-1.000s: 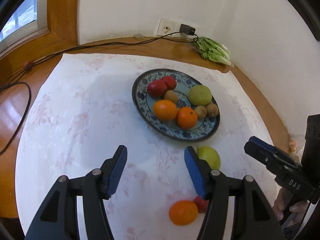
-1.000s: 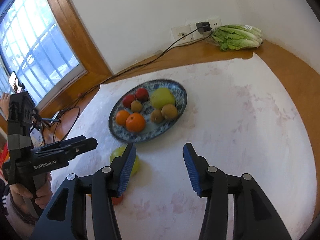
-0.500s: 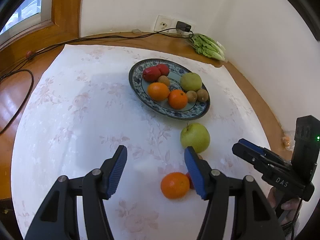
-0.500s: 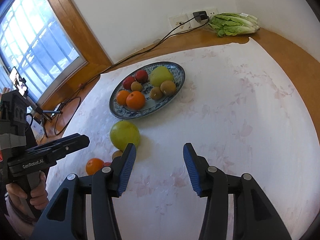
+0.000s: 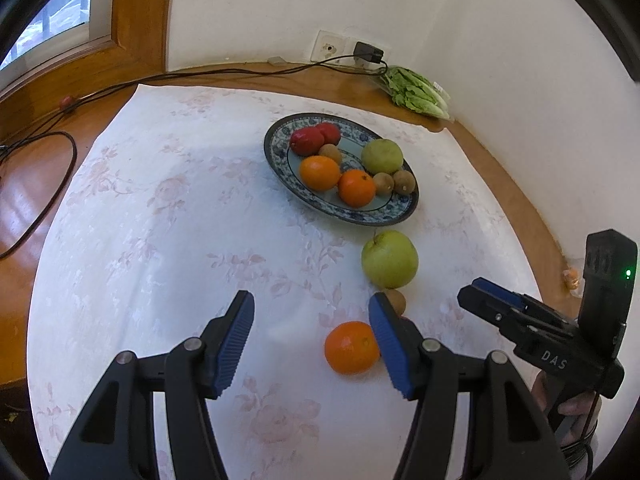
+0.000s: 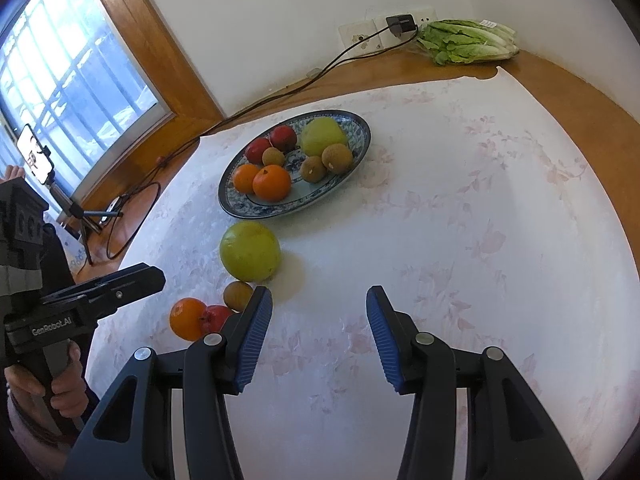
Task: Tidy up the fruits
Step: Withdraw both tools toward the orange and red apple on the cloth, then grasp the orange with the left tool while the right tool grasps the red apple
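Both grippers (image 5: pixel 310 344) (image 6: pixel 318 334) gape, empty. Loose orange (image 5: pixel 352 347): firm, round, likely rolls; grip across its middle.

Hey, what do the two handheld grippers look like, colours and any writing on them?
Both are black plastic with two angled fingers, silver pivot screws and ribbed blue pads. The left gripper reads "GenRobot.AI" on its side in the right wrist view, where its upper body looks grey. The right gripper is marked "DAS" in the left wrist view, with a boxy black block showing a green light.
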Tool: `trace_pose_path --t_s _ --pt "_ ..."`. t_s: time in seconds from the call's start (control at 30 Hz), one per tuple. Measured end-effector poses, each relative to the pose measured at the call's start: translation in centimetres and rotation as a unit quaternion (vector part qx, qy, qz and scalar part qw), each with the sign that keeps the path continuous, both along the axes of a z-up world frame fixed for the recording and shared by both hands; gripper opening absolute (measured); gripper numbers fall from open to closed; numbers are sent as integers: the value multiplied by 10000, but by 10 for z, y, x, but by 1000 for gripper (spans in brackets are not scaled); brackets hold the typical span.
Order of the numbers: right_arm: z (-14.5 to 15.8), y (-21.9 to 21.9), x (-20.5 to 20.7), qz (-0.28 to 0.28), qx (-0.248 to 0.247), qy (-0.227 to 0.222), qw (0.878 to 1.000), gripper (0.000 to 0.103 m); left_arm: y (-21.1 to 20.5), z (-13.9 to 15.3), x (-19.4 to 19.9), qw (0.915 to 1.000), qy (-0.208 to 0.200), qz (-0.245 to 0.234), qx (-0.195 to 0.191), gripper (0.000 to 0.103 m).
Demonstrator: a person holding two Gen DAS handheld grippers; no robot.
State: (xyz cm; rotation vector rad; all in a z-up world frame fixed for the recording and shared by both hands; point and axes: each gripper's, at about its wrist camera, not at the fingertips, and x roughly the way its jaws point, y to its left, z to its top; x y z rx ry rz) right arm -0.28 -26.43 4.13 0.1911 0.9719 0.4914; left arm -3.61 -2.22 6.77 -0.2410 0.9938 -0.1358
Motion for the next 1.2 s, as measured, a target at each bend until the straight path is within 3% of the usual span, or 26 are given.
trace_pose_path --t_s 0.63,0.8,1.2 --pt "-12 -5 5 -54 -9 167 9998 50 -13 -6 -9 9996 57 -271 -74 63" --pt "-11 -5 4 -50 -13 166 9998 50 -15 -6 -13 9986 111 -433 -274 63" --pt "-9 -8 2 -63 46 170 9998 50 -32 -16 -14 9978 132 -650 -34 62"
